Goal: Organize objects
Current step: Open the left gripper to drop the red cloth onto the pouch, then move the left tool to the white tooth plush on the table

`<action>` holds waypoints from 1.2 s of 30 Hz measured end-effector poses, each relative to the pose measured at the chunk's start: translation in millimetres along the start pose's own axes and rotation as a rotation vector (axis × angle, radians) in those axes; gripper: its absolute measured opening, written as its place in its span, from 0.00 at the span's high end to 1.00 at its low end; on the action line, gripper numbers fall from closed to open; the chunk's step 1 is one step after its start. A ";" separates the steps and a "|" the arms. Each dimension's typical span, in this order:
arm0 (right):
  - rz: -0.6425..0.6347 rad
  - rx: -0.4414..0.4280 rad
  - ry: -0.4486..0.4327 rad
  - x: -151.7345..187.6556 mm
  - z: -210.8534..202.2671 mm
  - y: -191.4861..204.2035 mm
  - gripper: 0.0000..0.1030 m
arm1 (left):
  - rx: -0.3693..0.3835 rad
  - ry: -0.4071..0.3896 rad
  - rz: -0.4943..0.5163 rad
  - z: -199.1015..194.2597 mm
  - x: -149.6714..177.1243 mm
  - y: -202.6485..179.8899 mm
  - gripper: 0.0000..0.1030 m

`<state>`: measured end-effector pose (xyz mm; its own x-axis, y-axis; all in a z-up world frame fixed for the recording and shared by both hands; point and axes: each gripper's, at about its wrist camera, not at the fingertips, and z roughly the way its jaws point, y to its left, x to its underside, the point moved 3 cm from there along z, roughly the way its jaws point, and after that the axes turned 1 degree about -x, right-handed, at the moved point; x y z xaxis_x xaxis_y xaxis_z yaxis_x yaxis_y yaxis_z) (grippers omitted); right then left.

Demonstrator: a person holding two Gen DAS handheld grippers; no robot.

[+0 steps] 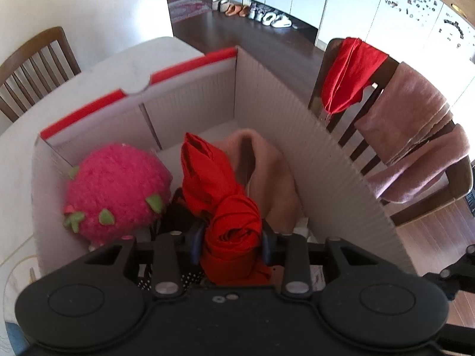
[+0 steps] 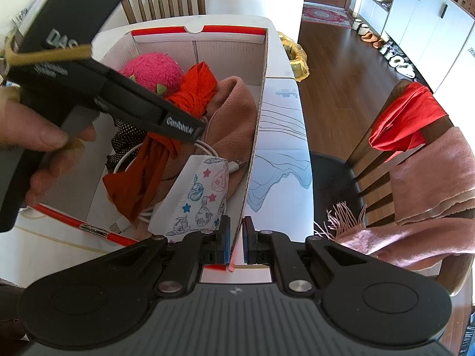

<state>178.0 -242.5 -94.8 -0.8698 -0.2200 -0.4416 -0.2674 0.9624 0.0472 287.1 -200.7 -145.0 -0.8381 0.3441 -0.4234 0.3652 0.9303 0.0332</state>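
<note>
Left gripper [image 1: 233, 244] clamped on red cloth [image 1: 225, 204] inside cardboard box [image 1: 311, 154]; right gripper [image 2: 236, 241] closed on the box's near right wall.

Only the right wrist view shows the printed pouch [image 2: 197, 195], white cable [image 2: 127, 160] and hand [image 2: 38, 136]. The cloth's long axis runs near to far, its free end pointing far, between pink plush [image 1: 115, 184] and pink fleece [image 1: 267, 172].

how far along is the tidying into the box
Already in the cardboard box: a pink plush fruit, a pink fleece, a patterned face mask and a white cable. In hand: the left tool grips a red cloth over the box, while the right tool clamps the box wall. Left: a red garment and pink scarf on the chair.
</note>
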 end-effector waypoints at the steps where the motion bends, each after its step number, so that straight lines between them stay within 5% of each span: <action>1: -0.001 0.000 0.000 -0.3 0.0 0.8 0.92 | 0.000 0.005 0.001 1.8 0.7 0.6 0.66; 11: 0.003 -0.002 0.000 -0.1 -0.4 1.7 0.92 | 0.020 0.022 -0.011 5.0 8.0 7.0 0.61; 21: 0.006 -0.002 0.000 0.7 -0.4 1.6 0.92 | 0.042 -0.037 -0.037 -24.2 15.5 14.6 0.39; 36: 0.018 -0.006 0.012 1.7 -0.7 -6.1 0.92 | 0.094 -0.152 -0.097 -92.8 28.1 32.1 0.34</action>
<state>177.9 -248.8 -95.2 -0.8795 -0.2046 -0.4297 -0.2542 0.9652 0.0606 237.6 -149.3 -71.9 -0.8031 0.2238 -0.5522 0.3278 0.9399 -0.0959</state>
